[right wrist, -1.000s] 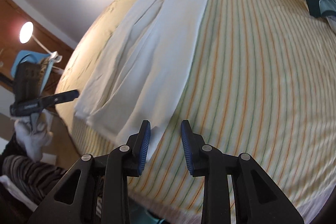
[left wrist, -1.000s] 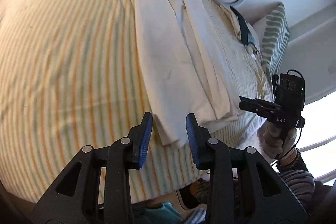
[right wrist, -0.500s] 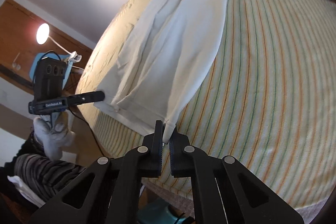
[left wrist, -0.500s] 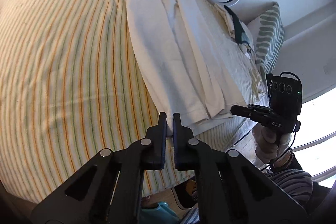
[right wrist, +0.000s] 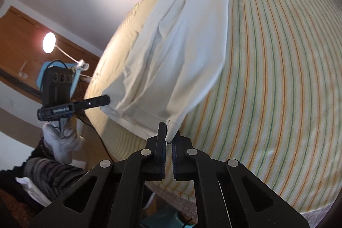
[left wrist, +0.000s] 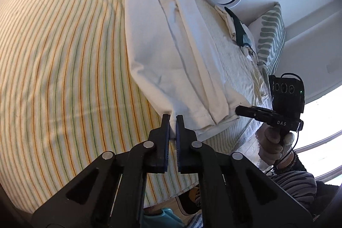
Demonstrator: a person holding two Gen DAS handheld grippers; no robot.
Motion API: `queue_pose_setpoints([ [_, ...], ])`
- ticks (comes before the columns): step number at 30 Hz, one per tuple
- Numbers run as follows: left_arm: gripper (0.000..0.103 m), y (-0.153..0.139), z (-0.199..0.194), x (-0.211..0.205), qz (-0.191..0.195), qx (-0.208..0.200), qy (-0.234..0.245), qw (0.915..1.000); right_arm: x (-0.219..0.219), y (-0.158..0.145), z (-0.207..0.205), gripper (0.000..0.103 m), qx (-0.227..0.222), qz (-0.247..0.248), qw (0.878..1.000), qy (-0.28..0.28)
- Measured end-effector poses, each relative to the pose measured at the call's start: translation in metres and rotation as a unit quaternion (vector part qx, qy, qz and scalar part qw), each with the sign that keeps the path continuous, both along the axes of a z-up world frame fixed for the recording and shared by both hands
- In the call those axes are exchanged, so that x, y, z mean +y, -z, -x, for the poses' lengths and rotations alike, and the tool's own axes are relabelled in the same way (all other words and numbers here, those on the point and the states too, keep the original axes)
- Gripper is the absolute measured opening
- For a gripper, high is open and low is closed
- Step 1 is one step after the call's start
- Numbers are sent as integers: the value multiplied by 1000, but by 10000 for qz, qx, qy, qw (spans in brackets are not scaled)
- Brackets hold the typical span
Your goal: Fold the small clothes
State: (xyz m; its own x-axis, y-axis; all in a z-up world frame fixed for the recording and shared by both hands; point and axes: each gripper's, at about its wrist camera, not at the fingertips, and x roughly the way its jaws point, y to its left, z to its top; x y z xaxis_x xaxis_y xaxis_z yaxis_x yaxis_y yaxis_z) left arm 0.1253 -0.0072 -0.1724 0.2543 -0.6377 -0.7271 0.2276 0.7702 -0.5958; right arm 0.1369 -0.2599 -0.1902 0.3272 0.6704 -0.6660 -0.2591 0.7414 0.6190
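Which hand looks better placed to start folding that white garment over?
Neither clearly: both must lift together. The left tool and the right tool are each shut on a near hem corner of the white garment, lying lengthwise on the striped sheet.

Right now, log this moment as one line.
left claw: shut on white garment hem | right claw: shut on opposite hem corner | garment: flat on striped bed

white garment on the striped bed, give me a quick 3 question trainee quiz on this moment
1. True or false: the left gripper is shut on the white garment.
2. What does the right gripper pinch? A) pillow B) a near corner of the garment C) ring light
3. What pattern has the bedspread under the garment?

Key: 1 true. 2 B. 3 thin orange and green stripes.
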Motion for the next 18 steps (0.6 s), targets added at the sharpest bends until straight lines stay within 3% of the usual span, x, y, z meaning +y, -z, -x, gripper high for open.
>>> queue_pose_setpoints([
  [10, 3, -32, -49, 1, 105, -366, -184, 9991, -14, -29, -36, 3, -420, -84, 9988, 224],
  [18, 3, -26, -104, -5, -37, -388, -296, 9988, -28, -37, -87, 1, -548, 189, 9969, 536],
])
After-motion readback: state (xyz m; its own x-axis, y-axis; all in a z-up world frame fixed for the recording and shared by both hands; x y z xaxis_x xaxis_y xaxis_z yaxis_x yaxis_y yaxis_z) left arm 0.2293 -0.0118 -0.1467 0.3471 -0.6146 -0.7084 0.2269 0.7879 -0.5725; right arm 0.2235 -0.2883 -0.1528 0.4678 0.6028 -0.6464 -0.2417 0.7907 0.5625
